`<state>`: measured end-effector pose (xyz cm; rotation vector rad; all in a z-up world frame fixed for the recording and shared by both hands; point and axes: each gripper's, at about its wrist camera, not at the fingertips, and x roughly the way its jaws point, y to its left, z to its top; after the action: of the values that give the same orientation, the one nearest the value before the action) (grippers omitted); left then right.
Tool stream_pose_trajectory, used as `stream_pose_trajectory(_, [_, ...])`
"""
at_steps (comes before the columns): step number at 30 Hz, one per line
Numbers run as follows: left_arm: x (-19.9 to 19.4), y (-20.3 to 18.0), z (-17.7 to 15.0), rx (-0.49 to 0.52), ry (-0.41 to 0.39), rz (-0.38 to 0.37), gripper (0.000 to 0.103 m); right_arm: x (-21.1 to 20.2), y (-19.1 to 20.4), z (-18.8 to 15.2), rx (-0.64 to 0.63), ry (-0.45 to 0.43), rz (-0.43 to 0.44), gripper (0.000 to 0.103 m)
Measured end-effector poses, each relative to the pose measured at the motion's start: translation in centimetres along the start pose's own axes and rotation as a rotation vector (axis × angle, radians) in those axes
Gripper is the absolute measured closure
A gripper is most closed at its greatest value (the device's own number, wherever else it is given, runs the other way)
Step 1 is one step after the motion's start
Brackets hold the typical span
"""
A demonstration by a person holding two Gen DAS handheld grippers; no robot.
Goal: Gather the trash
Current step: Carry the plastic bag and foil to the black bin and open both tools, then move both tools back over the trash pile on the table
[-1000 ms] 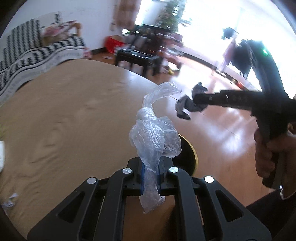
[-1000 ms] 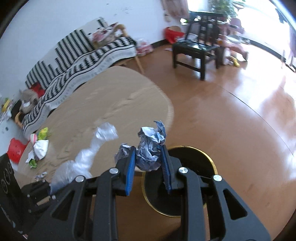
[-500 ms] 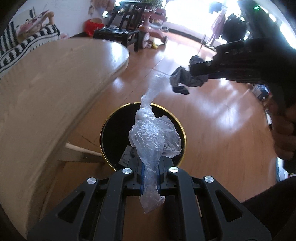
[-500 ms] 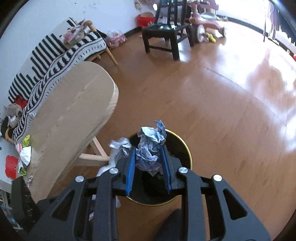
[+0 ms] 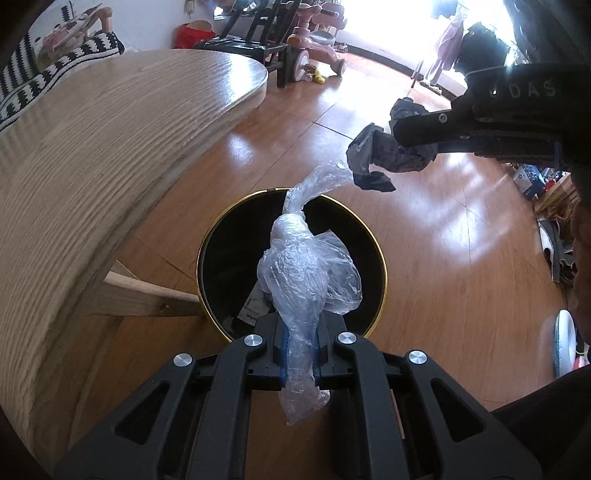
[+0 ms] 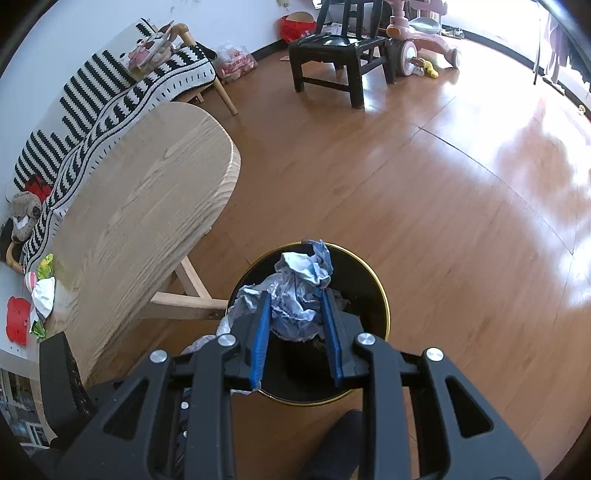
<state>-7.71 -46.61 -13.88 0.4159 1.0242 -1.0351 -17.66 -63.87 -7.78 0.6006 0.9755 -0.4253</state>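
Observation:
A clear plastic bag [image 5: 306, 273] is pinched in my left gripper [image 5: 300, 332], which is shut on it and hangs over the black trash bin with a gold rim [image 5: 384, 266]. The bag's twisted tail reaches out over the bin's mouth. My right gripper [image 6: 295, 299] is shut on a crumpled ball of bluish paper [image 6: 299, 291], right above the same bin [image 6: 386, 310]. In the left wrist view that paper ball [image 5: 388, 155] shows dark at the tip of the right gripper [image 5: 397, 142], beyond the bin. Some scraps lie at the bin's bottom.
A rounded light-wood table [image 5: 92, 155] stands left of the bin, its leg brace [image 6: 184, 308] close to the rim. More wrappers [image 6: 42, 288] lie at the table's far end. A black chair [image 6: 332, 55], a pink ride-on toy [image 6: 421, 33] and a striped sofa [image 6: 92, 96] stand further off.
Both grippers have moved off the table top and sunk over the bin, each still holding its piece. The bin now fills the middle of both views.

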Motion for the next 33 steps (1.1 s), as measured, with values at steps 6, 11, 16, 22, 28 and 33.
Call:
stream_pose_trajectory(6, [-0.4, -0.1, -0.1, -0.002, -0.005, -0.004, 0.095, 0.0, 0.1, 0.2, 0.003, -0.003, 0.002, 0.075])
stream_pose_trajectory(11, [-0.8, -0.4, -0.1, 0.004, -0.013, -0.001, 0.094, 0.1, -0.1, 0.3, 0.005, -0.002, 0.006, 0.075])
stream_pose_trajectory(16, [-0.8, -0.6, -0.3, -0.003, -0.011, 0.002, 0.056, -0.2, -0.8, 0.4, 0.017, -0.025, 0.008, 0.041])
stream_pose_trajectory(22, [-1.6, -1.2, -0.2, 0.012, -0.047, 0.002, 0.028, -0.5, -0.9, 0.6, 0.021, -0.039, 0.012, 0.038])
stream_pose_trajectory(28, [-1.7, -1.2, -0.6, 0.016, -0.044, 0.000, 0.027, -0.6, -0.7, 0.6, 0.020, -0.043, 0.006, 0.037])
stream_pose_trajectory(33, [-2.2, -1.4, -0.2, 0.019, -0.045, -0.001, 0.022, -0.8, -0.4, 0.9, 0.019, -0.048, 0.008, 0.036])
